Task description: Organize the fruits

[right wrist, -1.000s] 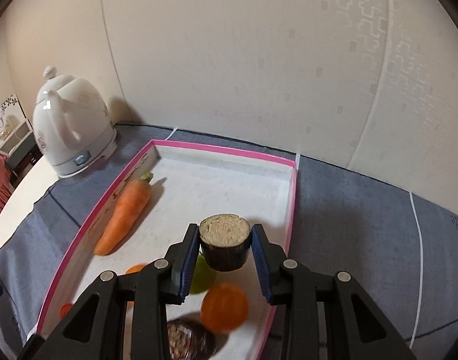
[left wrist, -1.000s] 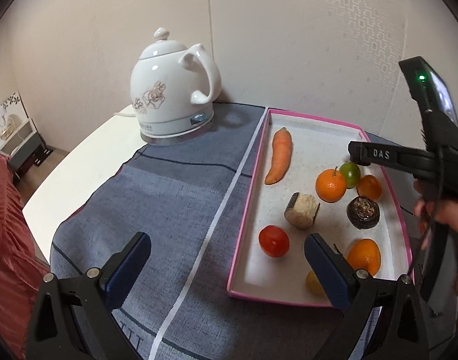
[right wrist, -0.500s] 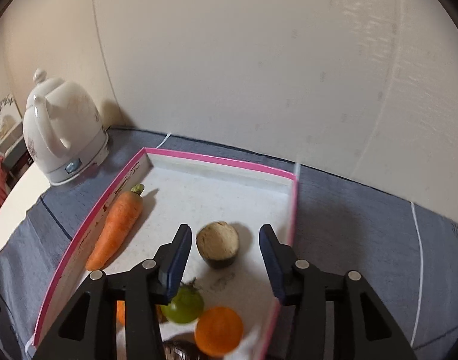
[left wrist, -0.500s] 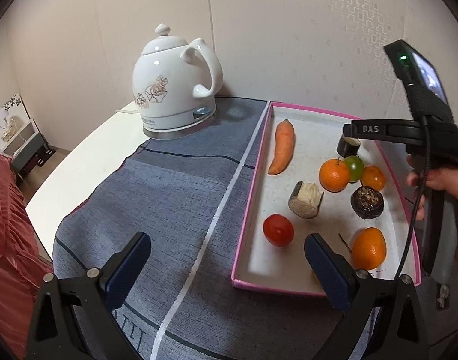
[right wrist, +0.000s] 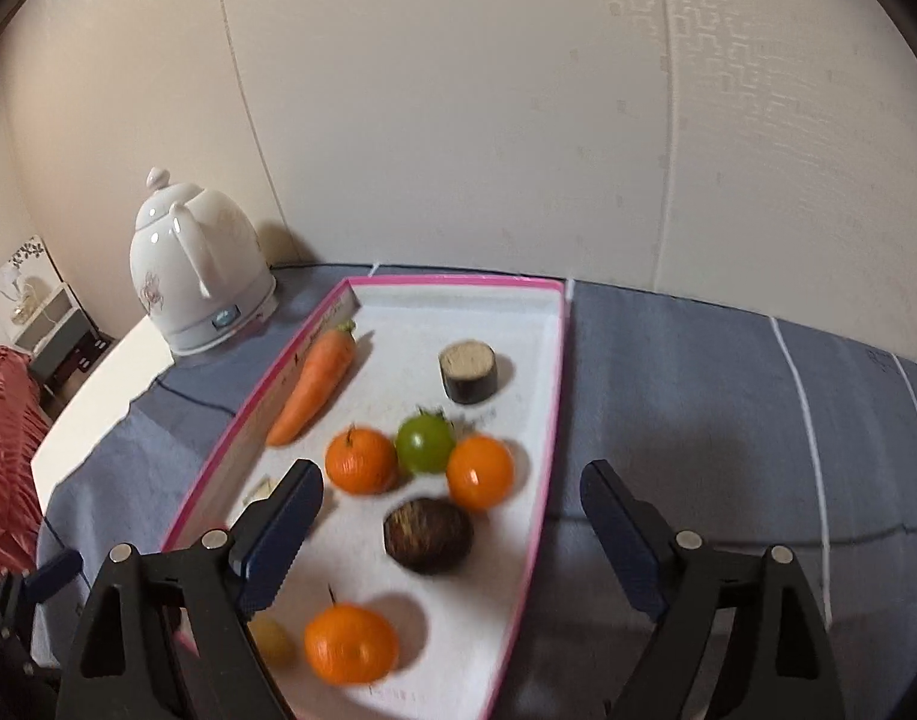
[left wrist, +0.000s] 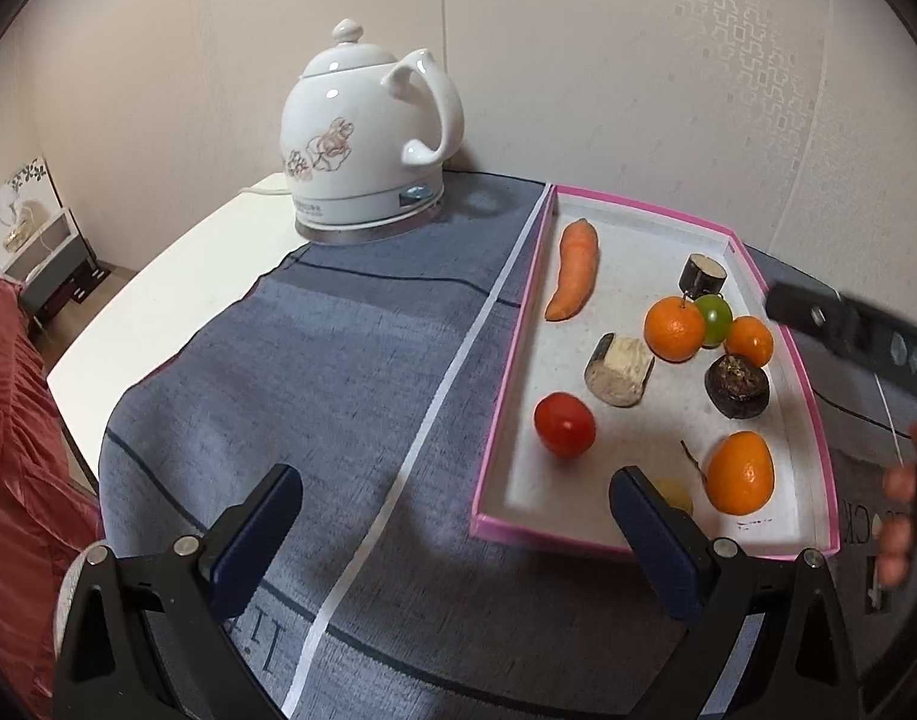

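Note:
A pink-rimmed white tray [left wrist: 518,324] [right wrist: 551,408] lies on the grey cloth. In it are a carrot [left wrist: 574,277] [right wrist: 314,387], a dark-skinned cut stub [left wrist: 702,275] [right wrist: 468,372] standing upright at the far end, three oranges [left wrist: 674,327] [right wrist: 480,471], a green tomato [left wrist: 715,318] [right wrist: 425,443], a red tomato [left wrist: 564,425], a dark round fruit [left wrist: 737,386] [right wrist: 428,534], a second cut piece [left wrist: 619,361] and a small yellow fruit [right wrist: 271,641]. My left gripper [left wrist: 458,534] is open and empty over the cloth. My right gripper [right wrist: 452,534] is open and empty above the tray's near half.
A white ceramic kettle [left wrist: 365,138] [right wrist: 194,276] stands at the back left on the cloth. The white table edge [left wrist: 152,312] shows left of the cloth. A wall runs close behind the tray. A red fabric [left wrist: 8,420] lies at the far left.
My right gripper set the dark-skinned stub down at the tray's far end, opened wide, and drew back toward the near end. My left gripper stayed open and shifted slightly.

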Motion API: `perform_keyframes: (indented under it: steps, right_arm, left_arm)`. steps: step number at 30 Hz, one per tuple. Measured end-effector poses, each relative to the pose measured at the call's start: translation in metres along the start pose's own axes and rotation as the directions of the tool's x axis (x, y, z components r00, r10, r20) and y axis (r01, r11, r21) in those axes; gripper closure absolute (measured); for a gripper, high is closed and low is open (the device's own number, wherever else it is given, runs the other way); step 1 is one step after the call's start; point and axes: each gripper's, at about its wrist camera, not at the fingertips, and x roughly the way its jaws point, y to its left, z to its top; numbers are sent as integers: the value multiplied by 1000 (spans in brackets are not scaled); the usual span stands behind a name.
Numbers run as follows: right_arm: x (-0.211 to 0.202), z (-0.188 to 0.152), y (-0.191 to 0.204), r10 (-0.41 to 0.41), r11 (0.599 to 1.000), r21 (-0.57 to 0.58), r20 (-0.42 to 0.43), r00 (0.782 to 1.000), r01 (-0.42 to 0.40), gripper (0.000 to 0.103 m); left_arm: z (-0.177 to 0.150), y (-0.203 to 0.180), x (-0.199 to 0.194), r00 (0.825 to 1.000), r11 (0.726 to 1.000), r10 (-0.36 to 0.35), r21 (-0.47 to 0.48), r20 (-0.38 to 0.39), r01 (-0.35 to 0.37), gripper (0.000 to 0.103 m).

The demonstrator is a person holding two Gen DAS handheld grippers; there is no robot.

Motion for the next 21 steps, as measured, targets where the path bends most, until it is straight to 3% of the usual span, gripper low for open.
perform_keyframes:
  steps: [3, 12, 21]
  right_arm:
    - [-13, -13, -1, -47, 999, 7, 11, 999, 46, 13]
    - [-47, -60, 6, -83, 996, 38, 24, 996, 82, 13]
    - [-63, -72, 3, -117, 992, 60, 43, 992, 115, 12]
  left_arm:
    - [-3, 5, -6, 1000, 1000, 6, -5, 18, -6, 0]
    - [-8, 5, -35, 995, 1000, 22, 11, 92, -23, 0]
    - [-14, -5, -47, 995, 998, 19, 50, 99, -24, 0]
